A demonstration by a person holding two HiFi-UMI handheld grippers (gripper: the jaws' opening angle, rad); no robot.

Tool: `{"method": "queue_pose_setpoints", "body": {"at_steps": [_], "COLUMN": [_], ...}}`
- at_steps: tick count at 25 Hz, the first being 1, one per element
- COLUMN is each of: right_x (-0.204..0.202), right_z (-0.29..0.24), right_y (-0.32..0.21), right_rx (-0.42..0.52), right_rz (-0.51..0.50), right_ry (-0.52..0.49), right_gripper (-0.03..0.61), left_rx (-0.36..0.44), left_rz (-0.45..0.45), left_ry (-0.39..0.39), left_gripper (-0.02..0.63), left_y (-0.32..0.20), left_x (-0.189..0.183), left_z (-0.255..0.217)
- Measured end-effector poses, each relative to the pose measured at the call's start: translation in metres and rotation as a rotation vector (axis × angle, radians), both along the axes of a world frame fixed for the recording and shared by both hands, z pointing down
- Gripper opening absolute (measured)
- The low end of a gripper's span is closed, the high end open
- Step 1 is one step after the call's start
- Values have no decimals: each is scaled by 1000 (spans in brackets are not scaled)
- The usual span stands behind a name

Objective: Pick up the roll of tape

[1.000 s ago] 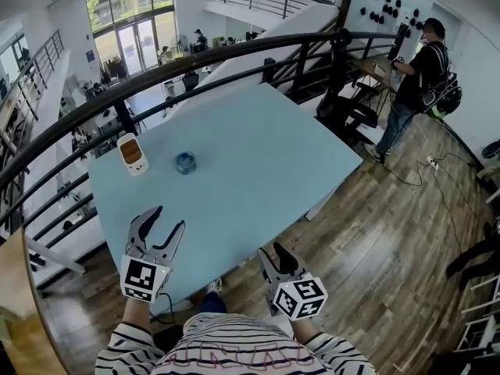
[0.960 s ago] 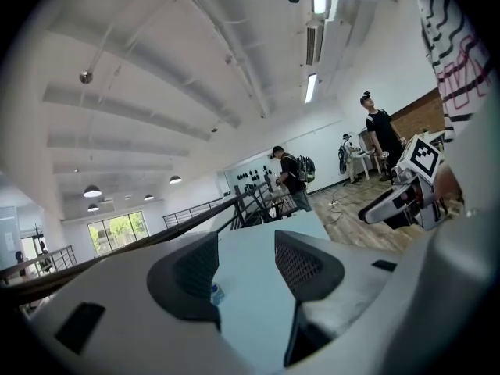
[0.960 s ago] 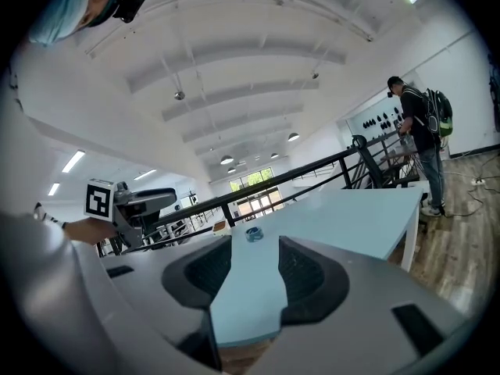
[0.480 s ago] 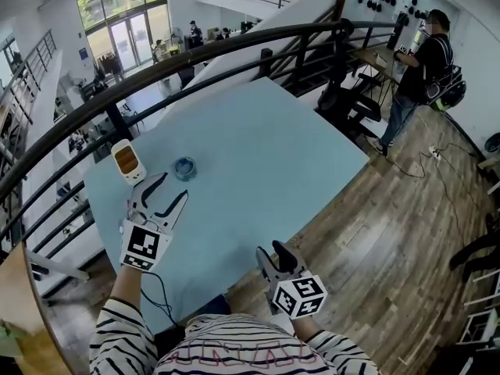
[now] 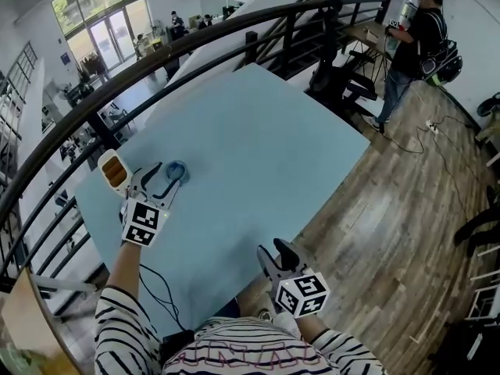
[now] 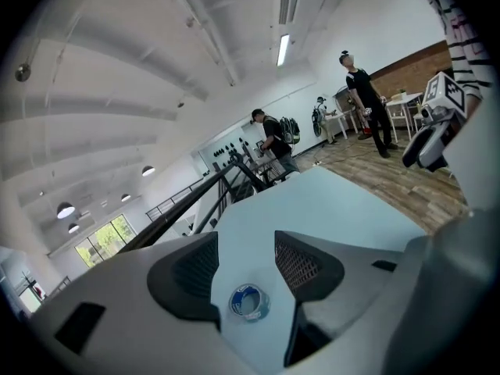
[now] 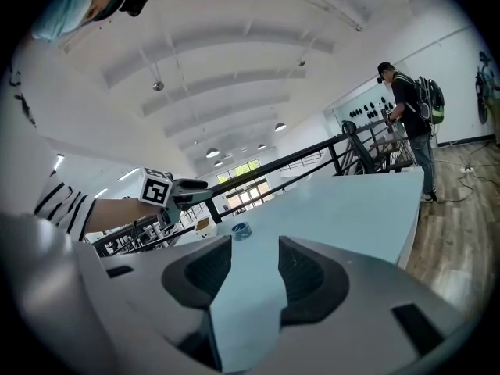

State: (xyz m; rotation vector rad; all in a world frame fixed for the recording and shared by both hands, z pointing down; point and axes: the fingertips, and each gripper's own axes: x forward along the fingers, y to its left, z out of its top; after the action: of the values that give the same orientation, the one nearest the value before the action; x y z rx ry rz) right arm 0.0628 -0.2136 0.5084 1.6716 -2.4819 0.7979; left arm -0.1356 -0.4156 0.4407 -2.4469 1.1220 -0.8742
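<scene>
Desk (image 5: 258,155): light blue top, filling the centre of the head view.
Left hand-held gripper (image 5: 164,176): at centre left, over the desk, jaws spread wide.
Right hand-held gripper (image 5: 273,250): at lower centre, at the desk's near edge, jaws apart with only desk between them.
White and orange device (image 5: 113,172): at the left desk edge, just beside the left hand-held gripper.
Roll of tape (image 5: 177,169): blue, flat on the desk, in the gap between the left jaws, touching neither.

The left gripper (image 5: 164,176) was held far forward on an outstretched arm, jaws wide apart. The right gripper (image 5: 278,251) hung near the body, jaws apart.
</scene>
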Motion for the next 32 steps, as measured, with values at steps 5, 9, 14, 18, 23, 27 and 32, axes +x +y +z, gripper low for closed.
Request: {"method": "queue_pose_setpoints", "body": {"at_steps": [5,9,14,18,23,27,32], "right_x": [6,10,15,23,30,34,39], "right_z": [10,17,27,32,37,40,42], "right_y": [-10,-14,-14,-13,-13,-13,-9], "right_rx": [-35,-52,-97,-126,-161,-178,-195], "right_rz": [31,43,69,91,110,122,152], "right_ry": [-6,66,104,123,137,140,138], "right_gripper": [183,183,183,183,183,183,183], "left_rx": [-104,-186,-294,-347,-389,-446,-465], "left_rz": [-1,-18,-43,-39,-1,15,24], "left_ry": [-59,-126,-175,-230,-315,-372,-385], "left_gripper": [206,206,206,206,206,206,206], "left_y": [-32,-55,-74,-84,-91,-92,-94], "left_x": [-1,-4,-16,-19,-15,-16,-17], "left_z": [56,106,157,188,216,239,246]}}
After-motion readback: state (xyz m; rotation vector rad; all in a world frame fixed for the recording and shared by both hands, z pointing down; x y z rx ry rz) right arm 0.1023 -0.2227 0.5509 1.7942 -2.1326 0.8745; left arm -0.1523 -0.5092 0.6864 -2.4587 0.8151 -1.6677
